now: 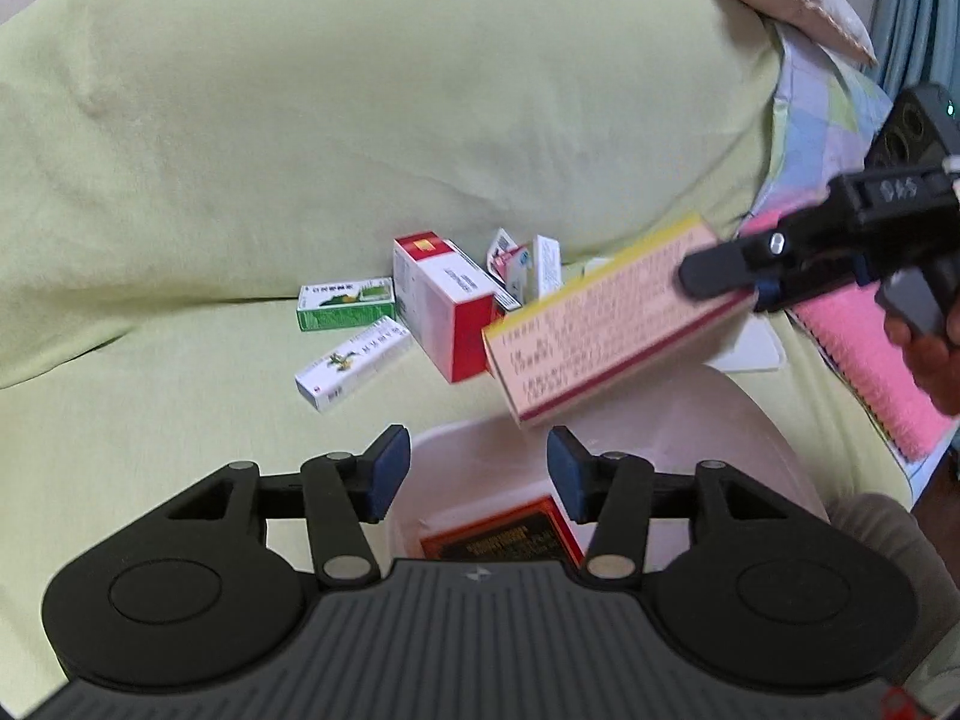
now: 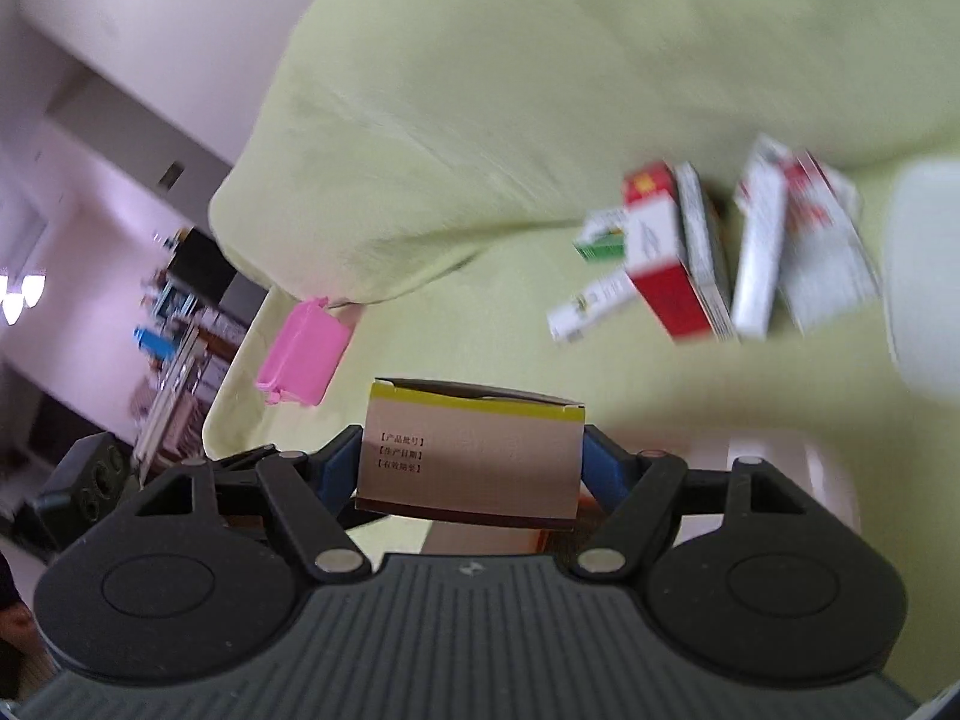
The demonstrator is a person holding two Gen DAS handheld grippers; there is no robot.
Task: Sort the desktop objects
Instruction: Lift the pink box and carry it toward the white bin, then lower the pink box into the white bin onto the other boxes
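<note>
Holding a pink-and-yellow carton (image 2: pixel 471 456) in your right gripper (image 2: pixel 474 462), jaws pinched on its two narrow sides, blue pads flat against the card. In the left wrist view the same carton sits right of centre, tilted, hanging above the rim of a pale pink tub (image 1: pixel 708 414) in the lower middle; a dark orange-edged box (image 1: pixel 504 534) already lies inside. Your left gripper (image 1: pixel 480 471) is spread wide with nothing between the pads, hovering at the tub's near edge. Remaining boxes cluster mid-frame on the green sheet (image 1: pixel 180 420): a green carton (image 1: pixel 345 303), a white flower-print carton (image 1: pixel 351 369), a red-and-white carton (image 1: pixel 441 306), plus smaller white ones behind, blurred. Judgement: this is thin card, light, likely part hollow, so it crushes if you squeeze hard and twists if held at one end. Keep the grip on opposite flat faces near the middle. Looks like sorting is early, most boxes not yet in the tub.
</note>
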